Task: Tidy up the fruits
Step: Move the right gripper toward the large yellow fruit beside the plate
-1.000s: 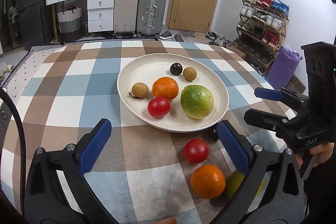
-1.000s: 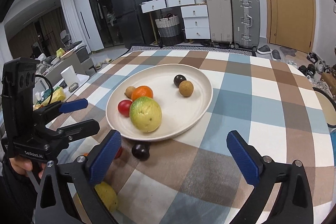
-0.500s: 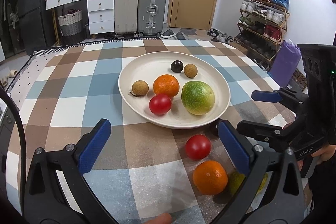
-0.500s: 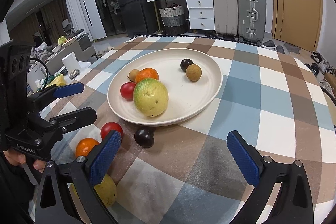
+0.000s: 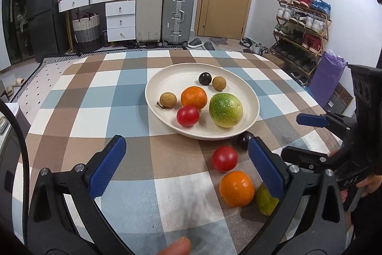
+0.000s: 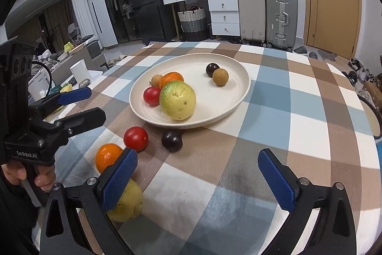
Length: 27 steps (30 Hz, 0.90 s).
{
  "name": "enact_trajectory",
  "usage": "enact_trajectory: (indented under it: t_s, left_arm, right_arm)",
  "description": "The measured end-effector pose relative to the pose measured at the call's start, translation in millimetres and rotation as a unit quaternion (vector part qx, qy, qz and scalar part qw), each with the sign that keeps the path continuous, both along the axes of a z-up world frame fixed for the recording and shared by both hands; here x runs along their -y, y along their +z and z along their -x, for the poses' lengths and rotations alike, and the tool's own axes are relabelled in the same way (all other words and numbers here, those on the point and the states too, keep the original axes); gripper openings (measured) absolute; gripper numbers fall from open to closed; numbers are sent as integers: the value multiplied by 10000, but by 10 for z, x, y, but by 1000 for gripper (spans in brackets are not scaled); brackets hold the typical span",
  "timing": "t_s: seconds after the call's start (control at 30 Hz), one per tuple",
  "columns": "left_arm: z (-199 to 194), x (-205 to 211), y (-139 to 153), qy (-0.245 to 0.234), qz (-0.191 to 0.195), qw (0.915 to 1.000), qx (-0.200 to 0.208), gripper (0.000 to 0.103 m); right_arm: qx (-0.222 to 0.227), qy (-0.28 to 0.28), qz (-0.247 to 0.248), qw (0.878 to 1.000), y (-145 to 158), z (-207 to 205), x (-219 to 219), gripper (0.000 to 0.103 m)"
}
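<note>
Checked tablecloth (image 5: pixel 71 116): covering the table, carrying everything listed.

Left gripper (image 5: pixel 188 166): hovering low over the near cloth, jaws spread wide, gripping nothing. A fingertip (image 5: pixel 176 246) is showing at the bottom edge of its view.

Plate (image 5: pixel 155 85): cream, sitting mid-table. Lying in it, left to right in the left wrist view: a small tan fruit (image 5: pixel 168 100); a red tomato (image 5: pixel 188 115) at the near side; an orange (image 5: pixel 193 97) just behind the tomato; a small dark fruit (image 5: pixel 205 78) and a second tan fruit (image 5: pixel 219 83) side by side toward the far rim; a large green-yellow fruit (image 5: pixel 225 110) at the near right.

Loose fruit on the cloth, near side of the plate: a second tomato (image 5: pixel 224 158); a second orange (image 5: pixel 236 188) nearer the camera; a dark plum (image 5: pixel 244 139) sitting just beside the plate's rim; a yellow-green fruit (image 6: pixel 130 204) partly hidden behind gripper fingers in both views.

Right gripper (image 6: pixel 198 177): hanging over bare cloth to the right of the loose fruit, jaws spread wide, gripping nothing. A hand (image 5: pixel 367 183) is wrapping its handle.
</note>
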<state>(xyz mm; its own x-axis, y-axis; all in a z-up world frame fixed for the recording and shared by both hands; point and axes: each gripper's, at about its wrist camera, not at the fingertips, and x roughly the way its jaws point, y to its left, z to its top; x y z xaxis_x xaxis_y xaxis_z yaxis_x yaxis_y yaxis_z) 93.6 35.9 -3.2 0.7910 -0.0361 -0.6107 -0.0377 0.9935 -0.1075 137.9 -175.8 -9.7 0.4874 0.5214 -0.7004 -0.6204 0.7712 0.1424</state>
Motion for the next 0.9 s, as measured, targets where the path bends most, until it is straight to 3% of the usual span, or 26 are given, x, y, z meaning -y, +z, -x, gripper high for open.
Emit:
enact_trajectory:
  t_s: [0.6, 0.9]
  left_arm:
    - [536, 249, -67, -34, -321, 9993, -199, 102]
    - [540, 208, -166, -21, -277, 9990, -362, 102]
  right_arm:
    - [-174, -87, -280, 9994, 115, 533, 148, 103]
    - [-320, 43, -29, 9995, -10, 606, -7, 103]
